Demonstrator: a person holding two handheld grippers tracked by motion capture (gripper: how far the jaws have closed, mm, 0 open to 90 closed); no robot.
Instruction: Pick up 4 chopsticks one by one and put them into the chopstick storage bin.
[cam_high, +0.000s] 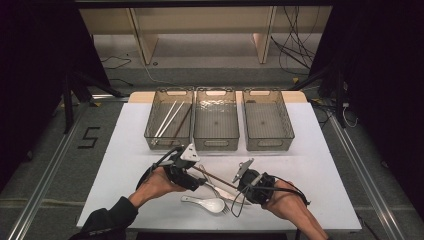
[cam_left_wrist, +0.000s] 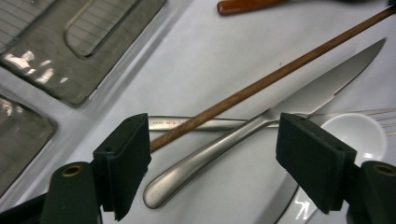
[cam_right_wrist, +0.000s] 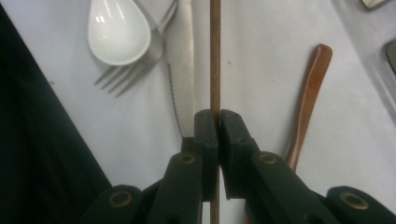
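on the white table, right hand-held gripper pinches a brown chopstick; left hand-held gripper spread.

can't really see where the brown chopstick ends, it runs off the top and bottom edges in the right gripper view. the fork handle goes under the knife, and the white spoon is half behind a black pad.
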